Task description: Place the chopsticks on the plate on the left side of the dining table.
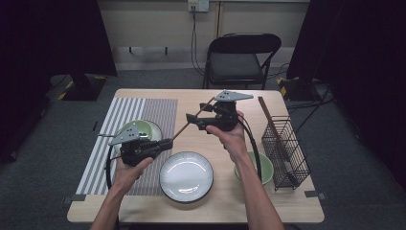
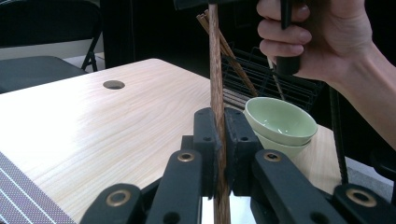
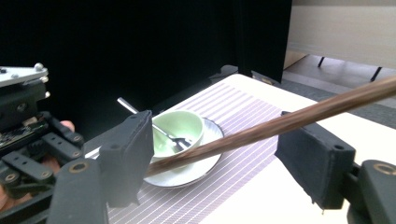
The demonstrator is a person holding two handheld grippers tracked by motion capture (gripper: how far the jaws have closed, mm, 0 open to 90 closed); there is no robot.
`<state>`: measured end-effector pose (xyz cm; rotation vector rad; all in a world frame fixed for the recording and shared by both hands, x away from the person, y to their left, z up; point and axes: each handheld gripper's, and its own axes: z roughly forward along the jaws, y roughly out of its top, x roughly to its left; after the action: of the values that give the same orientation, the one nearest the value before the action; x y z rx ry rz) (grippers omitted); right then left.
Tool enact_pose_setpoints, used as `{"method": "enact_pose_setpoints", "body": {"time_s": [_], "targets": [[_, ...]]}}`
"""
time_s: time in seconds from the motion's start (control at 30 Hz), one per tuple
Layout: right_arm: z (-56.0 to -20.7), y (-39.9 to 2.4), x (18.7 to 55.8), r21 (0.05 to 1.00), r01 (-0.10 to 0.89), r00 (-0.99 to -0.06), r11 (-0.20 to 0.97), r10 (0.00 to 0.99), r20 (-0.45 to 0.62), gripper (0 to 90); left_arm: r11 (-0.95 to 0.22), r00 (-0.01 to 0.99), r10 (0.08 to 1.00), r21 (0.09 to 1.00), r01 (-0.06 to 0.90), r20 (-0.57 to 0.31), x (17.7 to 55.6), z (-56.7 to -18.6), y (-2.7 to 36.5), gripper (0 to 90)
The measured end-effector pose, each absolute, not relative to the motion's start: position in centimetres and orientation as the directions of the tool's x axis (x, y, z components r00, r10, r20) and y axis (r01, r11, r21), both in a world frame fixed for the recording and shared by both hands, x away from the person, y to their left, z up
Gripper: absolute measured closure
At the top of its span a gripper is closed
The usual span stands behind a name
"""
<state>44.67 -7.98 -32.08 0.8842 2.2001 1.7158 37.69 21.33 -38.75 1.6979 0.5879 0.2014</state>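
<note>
A long brown chopstick (image 1: 186,125) slants over the table between my two grippers. My left gripper (image 1: 167,143) is shut on its lower end, and in the left gripper view the pads (image 2: 205,140) pinch the chopstick (image 2: 215,70) tightly. My right gripper (image 1: 192,120) stands open around the upper part. In the right gripper view the chopstick (image 3: 289,119) crosses the wide gap of that gripper (image 3: 224,154), close to one pad and clear of the other. The left gripper's body (image 3: 23,121) shows at the left edge there.
A white plate (image 1: 186,191) lies near the front edge. A green bowl (image 1: 139,129) holding a spoon (image 3: 140,114) sits on a saucer on the striped placemat (image 1: 119,110). Stacked green bowls (image 1: 265,167) and a wire basket (image 1: 286,151) with chopsticks stand at the right. A chair (image 1: 242,57) is behind the table.
</note>
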Motion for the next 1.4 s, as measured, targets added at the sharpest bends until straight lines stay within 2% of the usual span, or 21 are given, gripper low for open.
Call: {"method": "enact_pose_setpoints", "body": {"time_s": [0.8,1.4], "targets": [[-33.0,-8.7,45.0,0.931,0.327,-0.772,0.160,0.613,0.165,21.9,-0.116,0.855,0.490,0.959,0.258,-0.170,37.6,-37.9,22.2,84.8],[-32.5,-9.7,44.1,0.937,0.313,-0.762,0.156,0.630,0.150,17.6,-0.117,0.844,0.509,0.958,0.263,-0.170,37.7,-38.4,23.1,84.8]]}}
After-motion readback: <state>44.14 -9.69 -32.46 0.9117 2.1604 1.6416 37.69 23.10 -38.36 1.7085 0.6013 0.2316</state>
